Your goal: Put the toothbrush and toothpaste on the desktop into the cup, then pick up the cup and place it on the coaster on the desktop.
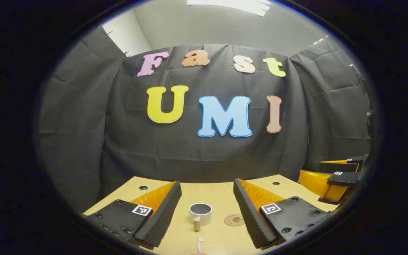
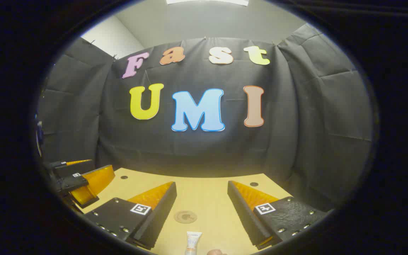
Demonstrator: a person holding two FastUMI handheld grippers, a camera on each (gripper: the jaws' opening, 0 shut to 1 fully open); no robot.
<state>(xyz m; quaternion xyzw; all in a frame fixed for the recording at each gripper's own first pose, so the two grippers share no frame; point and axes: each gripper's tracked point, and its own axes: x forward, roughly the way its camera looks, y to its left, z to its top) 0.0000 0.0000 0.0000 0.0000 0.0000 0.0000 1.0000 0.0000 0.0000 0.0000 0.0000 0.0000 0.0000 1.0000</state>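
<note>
1. On the table (image 1: 221, 198), seen in the left gripper view, a cup (image 1: 200, 213) stands upright with its mouth open, out between the left gripper (image 1: 207, 198) fingers and apart from both.
2. Just in front of the cup, on its near side, a small tan cylinder (image 1: 196, 224) stands; I cannot tell what it is, nor whether it touches the cup.
3. Nearer the table's near edge lies the toothbrush (image 1: 200, 243), with its white head pointing toward the cup and its handle cut off by the edge of the view.
4. Beside the cup, toward the right finger, the coaster (image 1: 234, 219) lies flat, a round brown disc, close to the cup but not under it.
5. The left gripper's jaws stand wide apart and hold nothing.
6. At the right of that view the right gripper (image 1: 331, 177) shows, over the table's right edge.
7. In the right gripper view the right gripper (image 2: 202, 198) also has its jaws wide apart, with nothing between the pads.
8. The toothpaste (image 2: 193, 242) lies on the table near its near edge, between the two fingers and touching neither.
9. Beyond it the coaster (image 2: 185, 216) lies flat on bare table (image 2: 207, 191), apart from the tube.
10. A small brown rounded thing (image 2: 215, 252) shows at the bottom edge, too cut off to tell.
11. The left gripper (image 2: 80, 177) shows at the left of this view, over the table's left edge.
</note>
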